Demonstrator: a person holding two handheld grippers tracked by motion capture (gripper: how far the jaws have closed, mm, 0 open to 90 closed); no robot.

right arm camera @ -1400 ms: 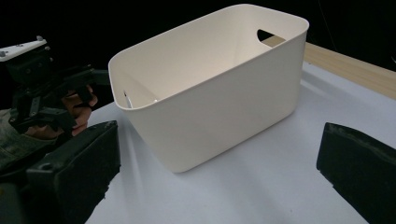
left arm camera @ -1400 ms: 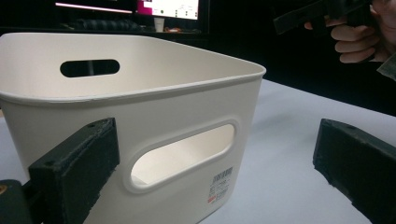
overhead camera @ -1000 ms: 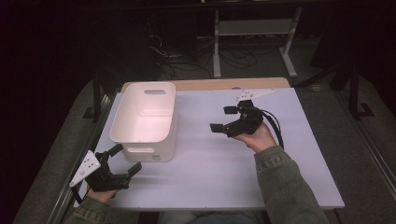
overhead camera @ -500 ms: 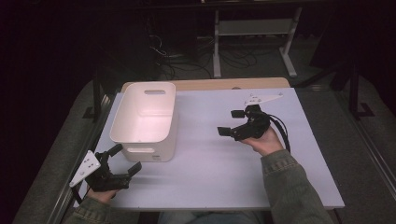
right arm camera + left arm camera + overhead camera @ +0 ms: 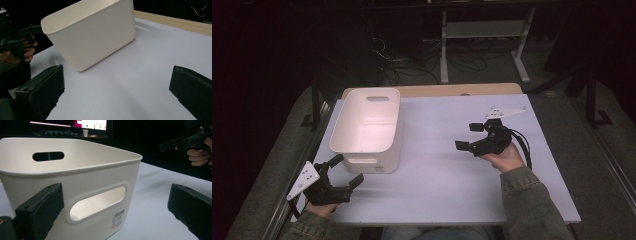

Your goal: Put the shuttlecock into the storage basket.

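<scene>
An empty white plastic bin with handle slots stands on the left half of the pale table. My left gripper sits at the near left corner, open, its jaws just short of the bin's near wall. In the left gripper view the bin looms close, and the left gripper has nothing between its jaws. My right gripper hovers over the right half of the table, open and empty, pointing left toward the bin. The right gripper frames bare table.
A wooden strip runs along the table's far edge. Behind it are a metal stand and cables on a dark floor. Black rails flank the table. The other hand's gripper shows far right in the left gripper view.
My right gripper has drifted to the right and slightly nearer, away from the bin. The left gripper and the bin have stayed put.
</scene>
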